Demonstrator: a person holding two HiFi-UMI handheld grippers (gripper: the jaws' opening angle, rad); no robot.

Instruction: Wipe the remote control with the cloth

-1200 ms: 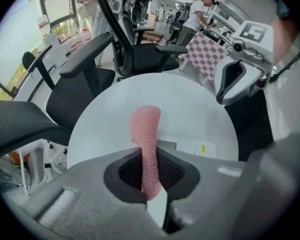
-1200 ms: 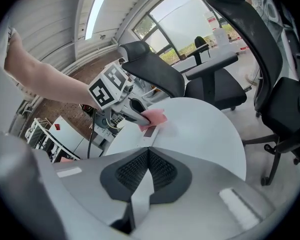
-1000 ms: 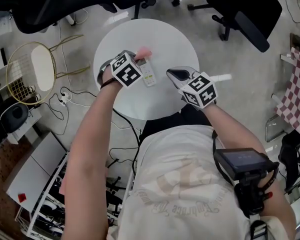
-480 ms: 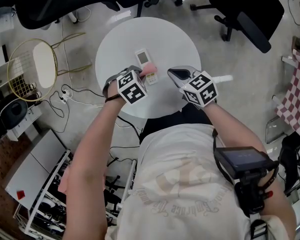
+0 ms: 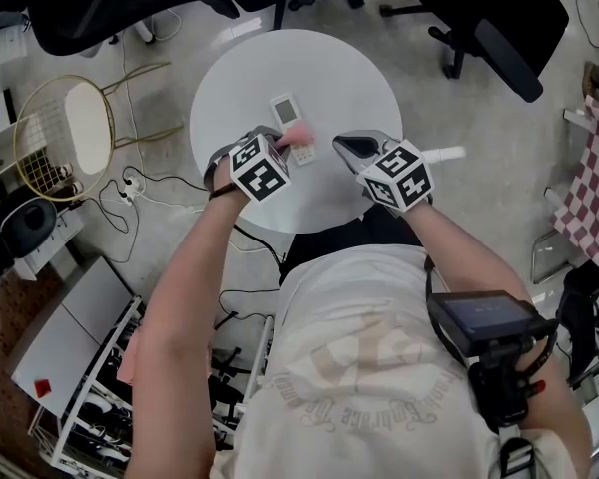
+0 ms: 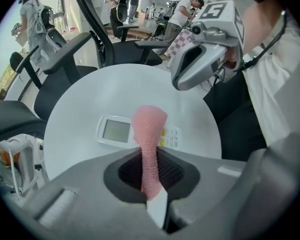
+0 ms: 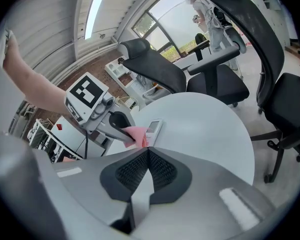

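A white remote control [image 5: 287, 115] with a screen lies on the round white table [image 5: 349, 78]; it also shows in the left gripper view [image 6: 115, 132] and the right gripper view [image 7: 154, 126]. My left gripper [image 5: 292, 143] is shut on a pink cloth [image 5: 299, 136], whose free end [image 6: 149, 124] hangs over the remote's button end. In the right gripper view the cloth [image 7: 136, 134] covers the remote's near end. My right gripper [image 5: 341, 148] hovers to the right of the remote, shut and with nothing in it [image 7: 147, 149].
Black office chairs [image 5: 499, 28] stand beyond the table. A gold wire chair [image 5: 65, 133] and cables lie on the floor at the left. A checked cloth [image 5: 594, 183] hangs at the right edge. A camera rig [image 5: 489, 332] hangs at the person's chest.
The left gripper has drawn the cloth along the remote toward the person, uncovering the screen end; over the last half second it barely moved. The right gripper has stayed still.
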